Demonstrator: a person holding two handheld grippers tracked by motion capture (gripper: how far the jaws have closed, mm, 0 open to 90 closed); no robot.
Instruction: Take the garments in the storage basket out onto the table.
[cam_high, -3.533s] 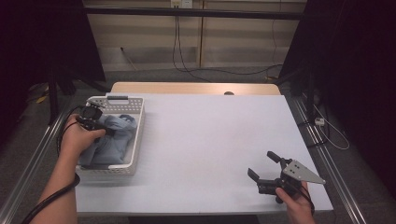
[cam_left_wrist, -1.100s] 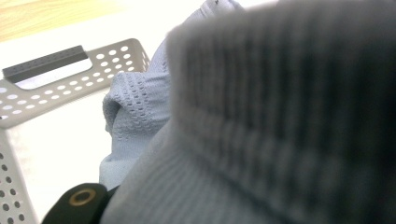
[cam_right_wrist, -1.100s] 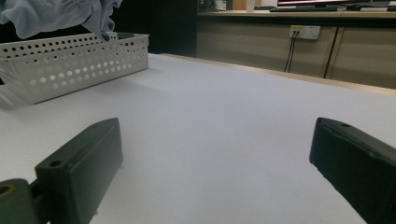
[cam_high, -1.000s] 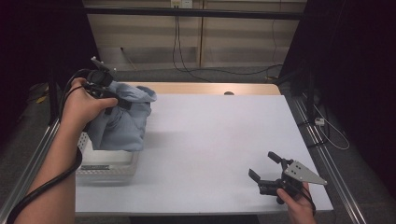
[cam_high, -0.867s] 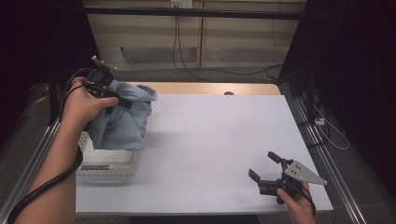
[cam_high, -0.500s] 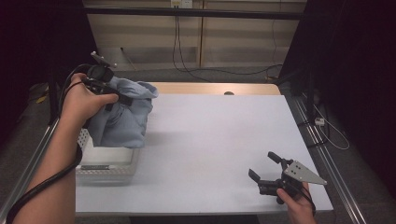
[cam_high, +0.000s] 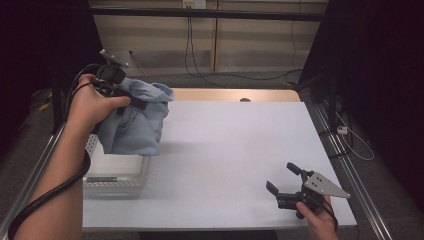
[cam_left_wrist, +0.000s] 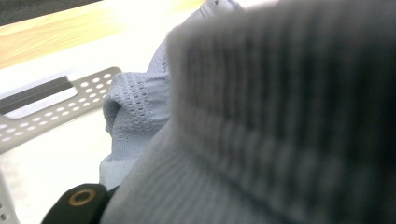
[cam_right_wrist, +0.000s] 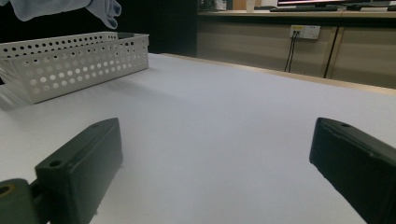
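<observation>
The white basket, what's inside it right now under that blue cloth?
The near part of the white basket shows only a bare floor. The blue cloth, held up by the left tongs, hangs over the far end and hides whatever may lie there.

A white sheet (cam_high: 235, 150) is spread over the table (cam_high: 230, 94), whose wooden far edge is left uncovered. A white perforated basket (cam_high: 112, 175) is set on the sheet near its left edge; its holed wall is seen in the right gripper view. A small dark spot (cam_high: 245, 99) is seen at the sheet's far edge.
</observation>
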